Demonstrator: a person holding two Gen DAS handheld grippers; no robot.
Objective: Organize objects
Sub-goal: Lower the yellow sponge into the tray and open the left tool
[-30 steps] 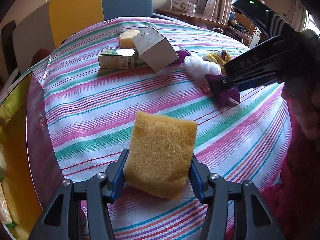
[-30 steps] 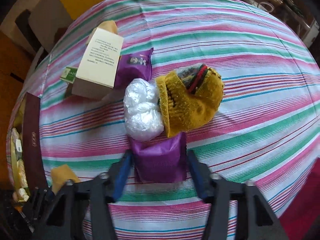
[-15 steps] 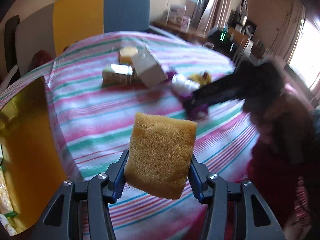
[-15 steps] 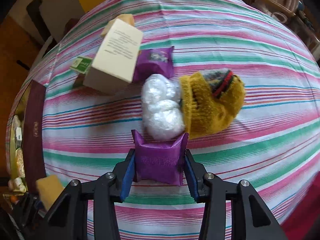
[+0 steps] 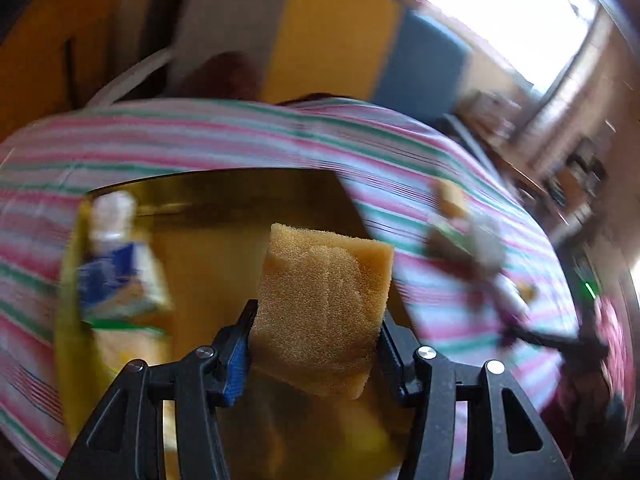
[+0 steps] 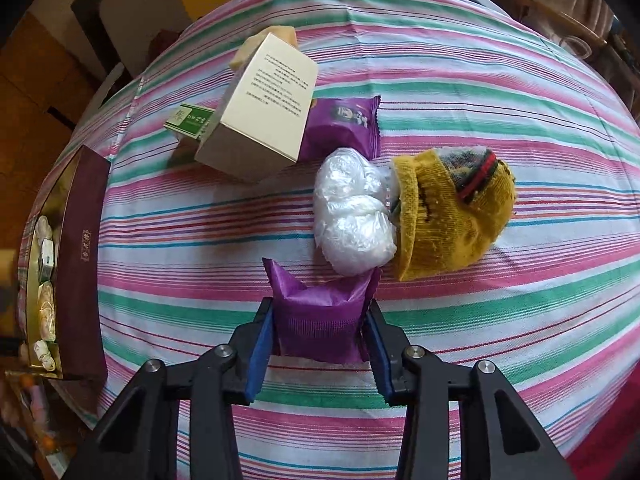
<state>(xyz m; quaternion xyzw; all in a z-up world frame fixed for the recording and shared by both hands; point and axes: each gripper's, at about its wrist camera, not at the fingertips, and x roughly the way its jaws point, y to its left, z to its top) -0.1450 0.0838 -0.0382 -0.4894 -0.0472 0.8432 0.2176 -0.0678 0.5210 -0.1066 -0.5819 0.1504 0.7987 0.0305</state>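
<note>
Left gripper [image 5: 316, 344]: clamped on yellow sponge [image 5: 324, 308] over gold box [image 5: 192, 264].
Right gripper [image 6: 320, 340]: clamped on purple packet [image 6: 320, 316].

Bare striped cloth [image 6: 192, 248] lies open between the maroon box [image 6: 82, 264] and the white bag [image 6: 352, 212].

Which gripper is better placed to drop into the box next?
Left. The left gripper holds the sponge right at the open box; the right gripper, holding its purple packet, is far from it.
</note>
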